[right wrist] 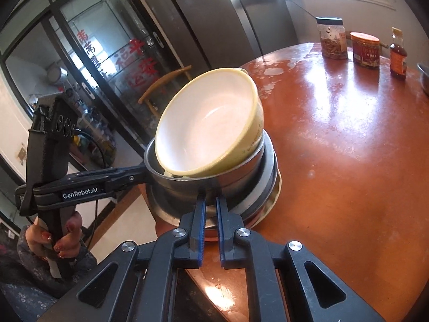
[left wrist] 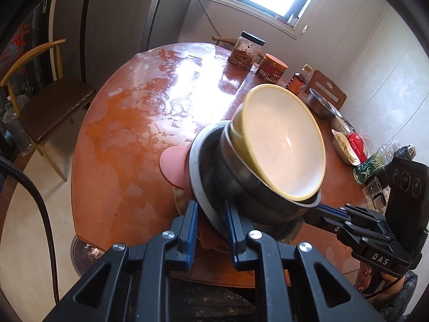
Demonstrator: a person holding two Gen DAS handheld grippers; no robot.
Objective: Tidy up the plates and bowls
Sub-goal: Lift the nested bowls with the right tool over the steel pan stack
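A yellow bowl (left wrist: pixel 284 145) (right wrist: pixel 206 128) with a white inside leans in a steel bowl (left wrist: pixel 241 177) (right wrist: pixel 193 187). Both sit on a grey-rimmed steel plate (left wrist: pixel 194 166) (right wrist: pixel 269 185) with a pink dish (left wrist: pixel 173 166) under it, at the near edge of the round table (left wrist: pixel 120 134) (right wrist: pixel 348 161). My left gripper (left wrist: pixel 210 202) (right wrist: pixel 143 173) straddles the plate's rim, its jaws slightly apart and not pinching it. From the other side my right gripper (right wrist: pixel 210 197) (left wrist: pixel 320 208) is shut on the plate's rim. Whether the stack rests on the table is hidden.
Along the far side of the table stand a jar (left wrist: pixel 246 51), a red tin (left wrist: pixel 270 68), a brown bottle (left wrist: pixel 297 80), another steel bowl (left wrist: pixel 320 104), food dishes (left wrist: pixel 346 147) and a green bottle (left wrist: pixel 372 166). A chair (left wrist: pixel 53 102) stands to the left. A hand (right wrist: pixel 61 238) holds the left gripper.
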